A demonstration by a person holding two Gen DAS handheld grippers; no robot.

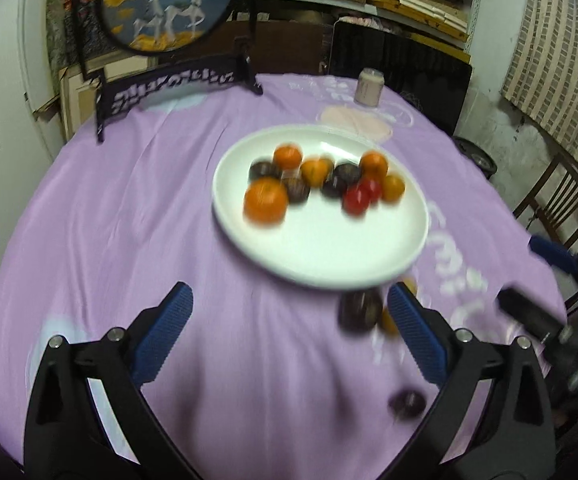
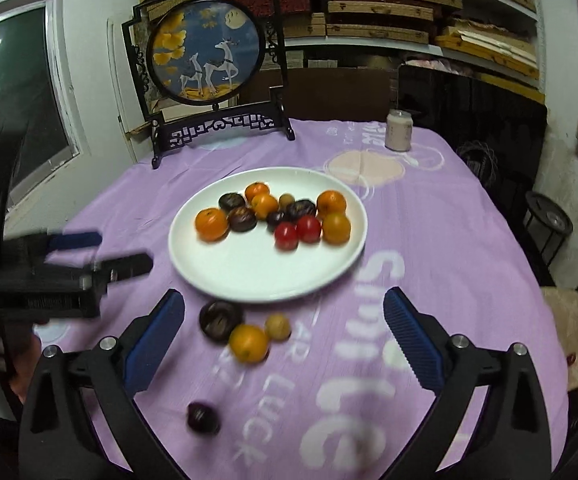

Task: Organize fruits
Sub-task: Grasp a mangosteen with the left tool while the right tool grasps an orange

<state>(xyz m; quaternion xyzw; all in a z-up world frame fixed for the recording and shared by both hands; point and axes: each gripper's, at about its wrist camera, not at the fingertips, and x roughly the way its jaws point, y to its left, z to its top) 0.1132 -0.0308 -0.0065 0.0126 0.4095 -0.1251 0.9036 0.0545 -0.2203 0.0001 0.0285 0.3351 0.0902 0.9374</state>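
Purple-clothed table (image 2: 429, 240) holds white plate (image 2: 257, 276) with most fruits (image 2: 273, 216) already on it, four strays (image 2: 249, 342) just beside it, left gripper (image 1: 289, 332) and right gripper (image 2: 285, 336) both spread, empty.

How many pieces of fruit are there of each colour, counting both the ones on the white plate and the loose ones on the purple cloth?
Counted from the right wrist view:
Orange: 6, e.g.
Dark brown or purple: 7, e.g.
Red: 2, e.g.
Small tan: 2, e.g.
Total: 17, with 13 on the white plate and 4 on the purple cloth.
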